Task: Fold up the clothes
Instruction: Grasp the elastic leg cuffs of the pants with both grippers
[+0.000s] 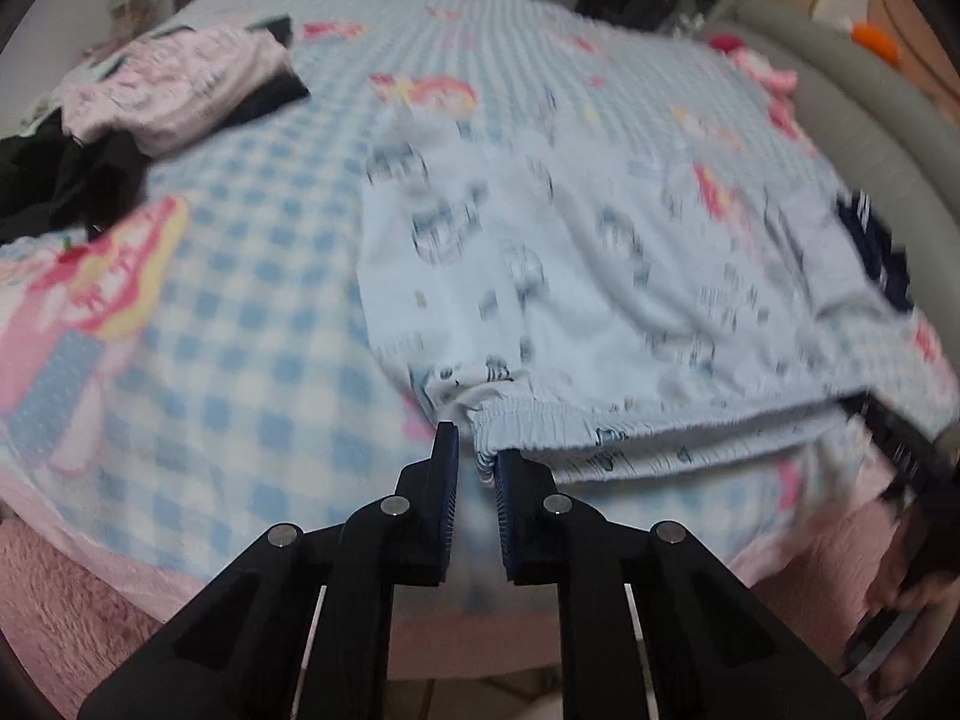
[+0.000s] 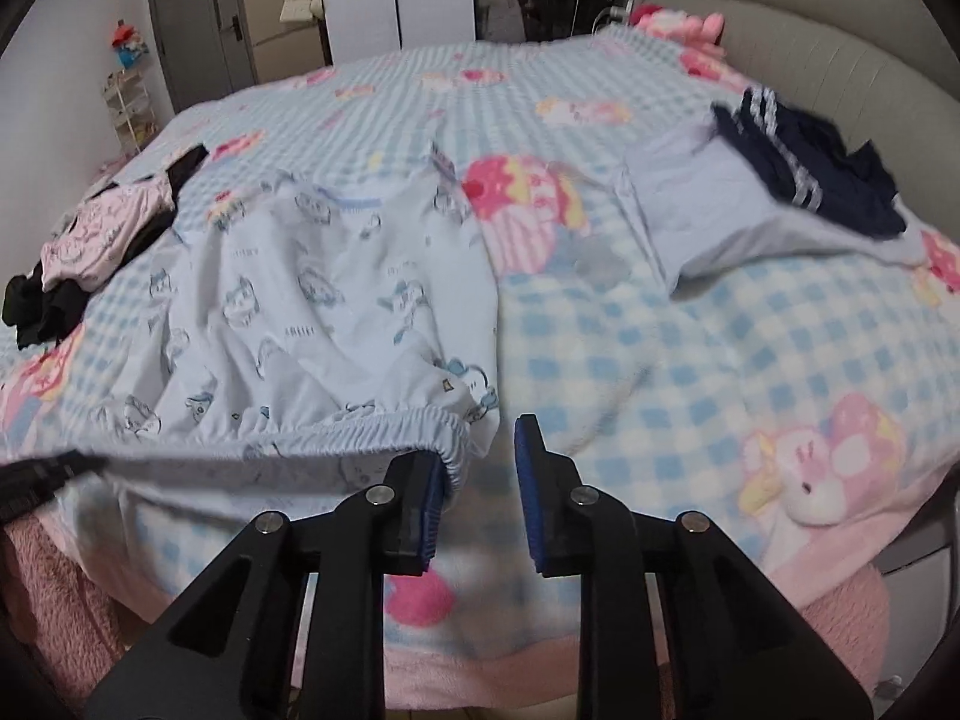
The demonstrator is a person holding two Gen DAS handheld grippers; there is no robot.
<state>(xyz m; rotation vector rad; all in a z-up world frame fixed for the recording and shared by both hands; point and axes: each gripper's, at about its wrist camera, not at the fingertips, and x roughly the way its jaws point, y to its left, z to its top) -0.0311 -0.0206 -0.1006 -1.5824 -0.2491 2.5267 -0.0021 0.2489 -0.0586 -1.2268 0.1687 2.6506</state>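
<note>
Pale blue trousers [image 1: 540, 276] with a cartoon print lie spread on the checked blanket [image 1: 240, 300], elastic waistband toward me. My left gripper [image 1: 477, 450] is open, and one end of the waistband [image 1: 540, 420] reaches in between its fingertips. In the right wrist view the same trousers [image 2: 312, 300] fill the left half. My right gripper [image 2: 474, 444] stands open at the other end of the waistband [image 2: 360, 426], whose corner rests against the left finger. The band stretches between the two grippers.
A heap of pink and black clothes [image 2: 102, 234] sits at the far left of the bed. A folded light-blue garment [image 2: 720, 222] with a navy striped piece [image 2: 804, 162] lies far right, near the grey headboard [image 2: 840, 60]. A hand [image 1: 924, 588] shows at the right edge.
</note>
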